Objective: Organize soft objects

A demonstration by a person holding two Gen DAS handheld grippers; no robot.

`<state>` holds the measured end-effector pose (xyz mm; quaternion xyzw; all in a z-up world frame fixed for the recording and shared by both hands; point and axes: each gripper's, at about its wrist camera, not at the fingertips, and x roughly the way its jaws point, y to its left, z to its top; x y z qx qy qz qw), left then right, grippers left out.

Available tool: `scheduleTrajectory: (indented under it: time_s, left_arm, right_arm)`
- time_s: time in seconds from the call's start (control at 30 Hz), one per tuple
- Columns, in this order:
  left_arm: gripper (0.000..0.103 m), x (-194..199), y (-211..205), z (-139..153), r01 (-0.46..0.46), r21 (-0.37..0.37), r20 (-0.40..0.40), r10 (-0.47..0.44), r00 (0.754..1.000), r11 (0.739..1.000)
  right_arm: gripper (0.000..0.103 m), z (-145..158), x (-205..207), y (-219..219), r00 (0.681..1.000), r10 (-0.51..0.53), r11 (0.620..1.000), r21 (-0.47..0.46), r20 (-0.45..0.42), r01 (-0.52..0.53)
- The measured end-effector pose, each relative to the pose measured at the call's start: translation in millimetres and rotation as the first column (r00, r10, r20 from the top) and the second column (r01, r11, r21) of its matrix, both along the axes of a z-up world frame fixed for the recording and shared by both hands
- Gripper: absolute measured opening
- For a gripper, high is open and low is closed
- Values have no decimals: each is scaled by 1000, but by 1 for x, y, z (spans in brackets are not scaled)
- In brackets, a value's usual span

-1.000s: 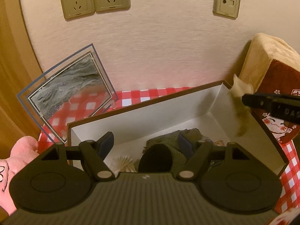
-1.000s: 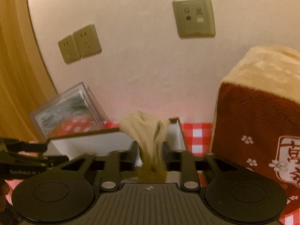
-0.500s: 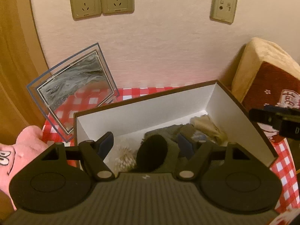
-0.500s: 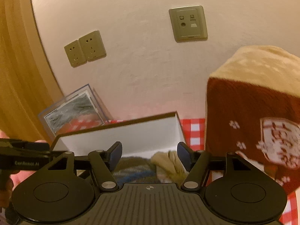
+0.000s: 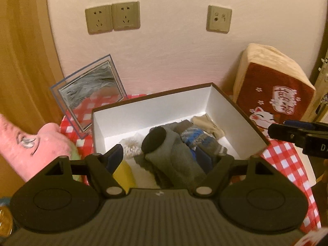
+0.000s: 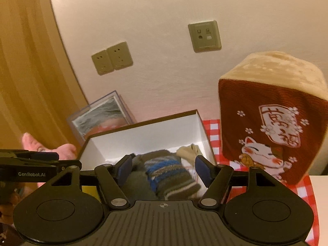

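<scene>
An open white-lined box (image 5: pixel 147 110) holds several socks: a grey sock with a black toe (image 5: pixel 164 143), a blue striped sock (image 5: pixel 194 135), a beige sock (image 5: pixel 207 123) at the far right corner and a white fluffy one (image 5: pixel 131 145). My left gripper (image 5: pixel 164 155) is open and empty above the box's near edge. My right gripper (image 6: pixel 164 167) is open and empty over the box (image 6: pixel 143 135), with the striped sock (image 6: pixel 166 172) and the beige sock (image 6: pixel 188 151) below it.
A pink plush toy (image 5: pixel 30 143) lies left of the box. A red lucky-cat cushion (image 5: pixel 272 94) stands to the right by the wall. A glass picture frame (image 5: pixel 90 90) leans on the wall behind. A red checked cloth (image 5: pixel 287 164) covers the table. A yellow item (image 5: pixel 123 176) sits near the left finger.
My right gripper opened and dropped the beige sock into the box's far right corner. Both grippers have drawn back and up from the box.
</scene>
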<state>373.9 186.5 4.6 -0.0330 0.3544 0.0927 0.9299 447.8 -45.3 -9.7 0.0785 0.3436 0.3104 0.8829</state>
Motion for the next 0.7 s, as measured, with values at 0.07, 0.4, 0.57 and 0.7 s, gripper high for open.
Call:
scheduleTrajectory:
  time_s: [0.07,0.4,0.57,0.7]
  left_arm:
    - [77,-17,-7,5,-6,2,12,6,1000,1000]
    - [79,-110,-57,13,-72,17,24,72,997,997]
    - [79,-147,-77,8,-98,13,-1,98,995,995]
    - [79,-171,-90,7,-126,-3,-21,126,992,992]
  right_arm:
    - [69,4,-15,-6,1000,1,1000,-5,4,-1]
    - [74,9,-92,-41,1000,-16,996,-90,1,16]
    - [74,9,-125,-56,1000,7,998,-63,-29,-9]
    - [74,13,-148,-65,997,43,998,-41,-65,-46]
